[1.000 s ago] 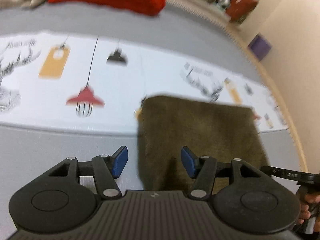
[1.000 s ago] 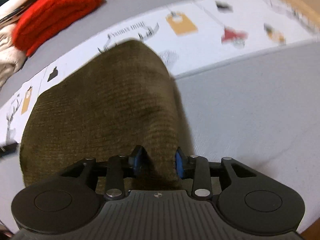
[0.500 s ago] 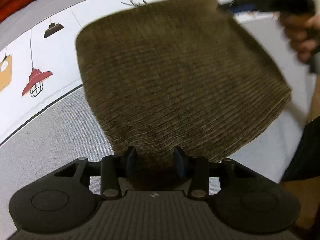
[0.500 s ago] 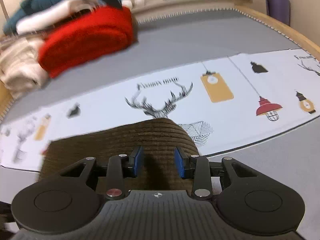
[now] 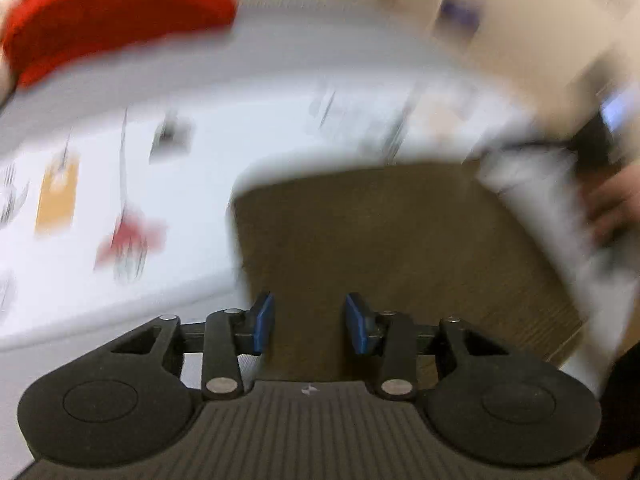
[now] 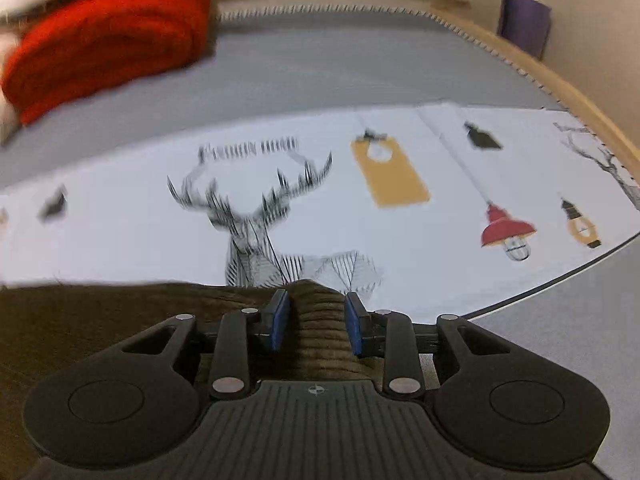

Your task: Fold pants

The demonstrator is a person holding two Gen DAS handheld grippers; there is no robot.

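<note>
The olive-brown corduroy pants (image 5: pixel 384 248) lie folded into a block on the white printed cloth (image 5: pixel 192 184). My left gripper (image 5: pixel 310 322) is at their near edge with the cloth between its blue pads, jaws narrowed on it. My right gripper (image 6: pixel 316 320) has a raised ridge of the same pants (image 6: pixel 120 320) between its blue pads, jaws narrowed on it. The left wrist view is heavily blurred. The other gripper and the hand holding it (image 5: pixel 612 204) show at its right edge.
A folded red knit (image 6: pixel 104 48) and pale garments lie at the far left on the grey surface (image 6: pixel 320 72). The white cloth (image 6: pixel 420 168) carries deer and lamp prints. A wooden rim (image 6: pixel 560 80) bounds the far right. A purple box (image 6: pixel 524 24) stands beyond it.
The left gripper, open a second ago, closed onto the pants' near edge and has swung with them. The right gripper has kept its hold and moved the ridge towards the deer print.
</note>
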